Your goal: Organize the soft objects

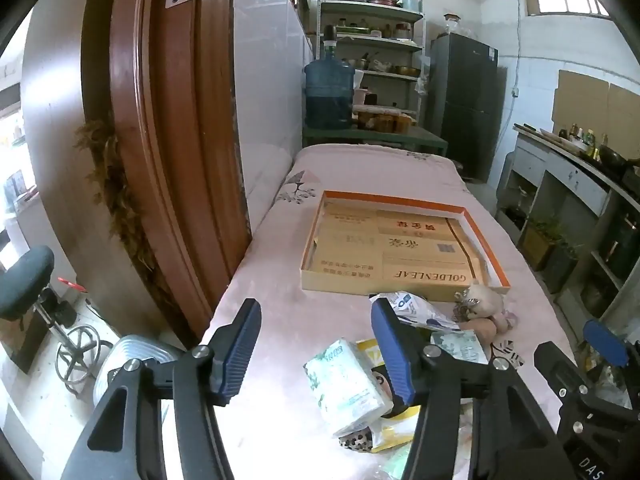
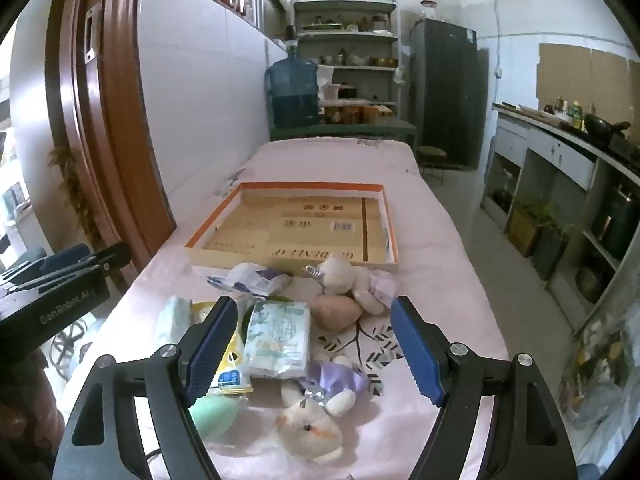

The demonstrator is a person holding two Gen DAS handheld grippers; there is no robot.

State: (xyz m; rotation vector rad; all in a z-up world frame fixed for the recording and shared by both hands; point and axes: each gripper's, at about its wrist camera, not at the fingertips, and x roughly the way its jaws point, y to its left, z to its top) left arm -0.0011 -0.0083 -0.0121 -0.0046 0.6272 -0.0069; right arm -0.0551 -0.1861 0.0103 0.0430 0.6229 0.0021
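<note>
Right wrist view. Item: soft goods, loose pile on a pink-sheeted table (image 2: 440, 248).

- Tissue pack (image 2: 278, 334): lies just ahead of the right gripper (image 2: 316, 346), between the lines of its two pads. Jaws stand wide, nothing held.
- Plush bear (image 2: 310, 428), lilac dress: below and slightly nearer than the pack, face up, under the open jaws.
- Pink pad (image 2: 336, 312) and second plush (image 2: 344, 276): beyond the pack, touching each other.
- Crumpled wrapper (image 2: 250, 278): ahead and left, close to the tray.
- Yellow packet (image 2: 230, 368) and green sponge (image 2: 210, 416): partly hidden behind the left pad.
- Tray (image 2: 390, 220), orange-rimmed, shallow, lined with flat cartons: ahead of the pile, nothing soft in it yet.

Left gripper (image 1: 316, 356): jaws wide, empty, hanging over bare sheet; another tissue pack (image 1: 348, 390) lies just inside its right pad.

Handling, as judged: take one piece at a time, the pack or bear first; close across the narrow side, lift clear of neighbours, carry over the tray's near rim, release low.

Clearance: table edge close on the right with open floor beyond; door frame (image 2: 100, 120) close on the left; open sheet beyond the tray.
</note>
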